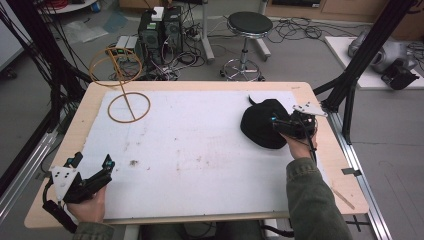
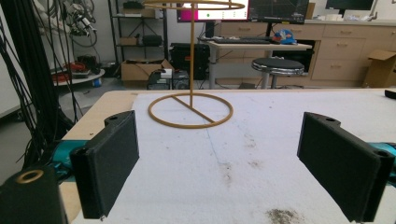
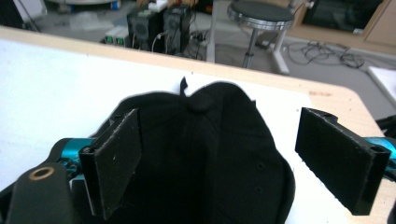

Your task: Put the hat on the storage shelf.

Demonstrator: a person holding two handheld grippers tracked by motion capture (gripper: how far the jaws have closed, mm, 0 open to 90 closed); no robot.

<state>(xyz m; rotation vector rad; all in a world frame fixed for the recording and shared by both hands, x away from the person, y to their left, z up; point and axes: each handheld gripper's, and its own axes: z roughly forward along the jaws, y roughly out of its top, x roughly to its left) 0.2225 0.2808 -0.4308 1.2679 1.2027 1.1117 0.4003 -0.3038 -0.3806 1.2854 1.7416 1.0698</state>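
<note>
Right gripper (image 1: pixel 291 126) wide open over the cap (image 1: pixel 260 125), holding nothing; closing here may pinch only loose fabric and slip. Left gripper (image 1: pixel 92 172) open, empty, well apart from the stand (image 1: pixel 125 95).

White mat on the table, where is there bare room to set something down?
The white mat is bare across its middle, between the tan wire ring stand at far left and the black fabric cap at right. It is crowded at the cap, where the right gripper hovers.
</note>
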